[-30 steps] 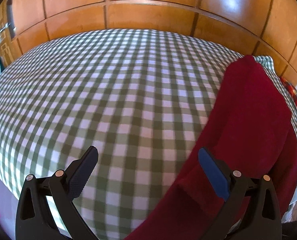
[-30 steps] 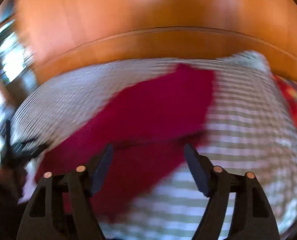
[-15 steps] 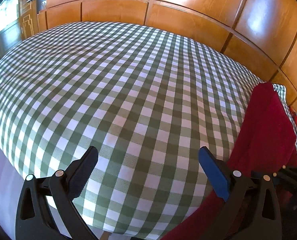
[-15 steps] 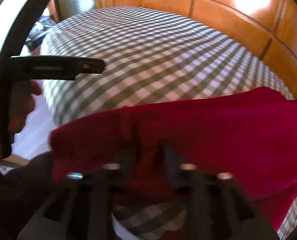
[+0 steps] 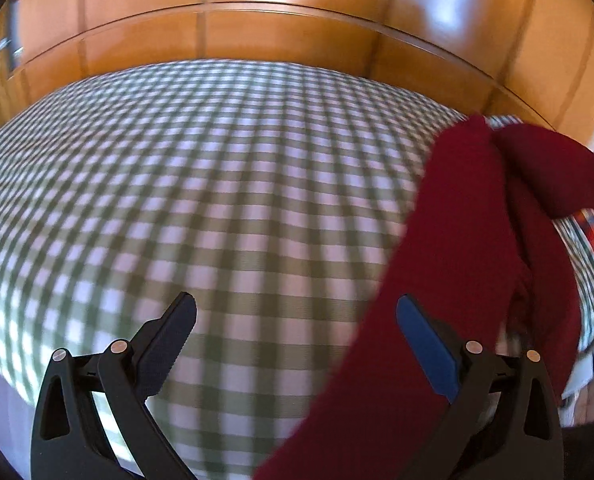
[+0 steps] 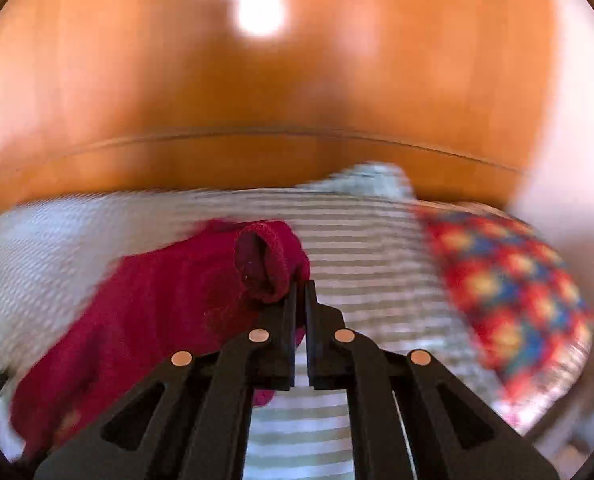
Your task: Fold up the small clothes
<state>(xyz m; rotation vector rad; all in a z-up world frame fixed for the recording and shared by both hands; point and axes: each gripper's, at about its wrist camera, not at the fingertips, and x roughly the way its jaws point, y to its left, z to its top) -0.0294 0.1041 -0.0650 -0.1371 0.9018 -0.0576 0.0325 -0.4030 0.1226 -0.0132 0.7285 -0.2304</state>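
Observation:
A dark red garment [image 5: 469, 248] lies along the right side of the green-and-white checked bed [image 5: 201, 184], one part lifted off the sheet at the right. My left gripper [image 5: 297, 320] hovers open over the bed, its right finger above the garment's edge, nothing between its fingers. In the right wrist view my right gripper [image 6: 300, 286] is shut on a bunched cuff-like end of the red garment [image 6: 157, 304], which trails down to the left over the sheet.
Wooden panelled wall [image 5: 257, 28] runs behind the bed. A red, blue and yellow patterned cushion [image 6: 505, 280] lies at the bed's right side. The bed's near edge [image 5: 13, 376] drops off at the lower left.
My right gripper closed on an end of the red garment and lifted it, swinging toward the wall. The garment now stands bunched and raised at its right. The left view swung and came back.

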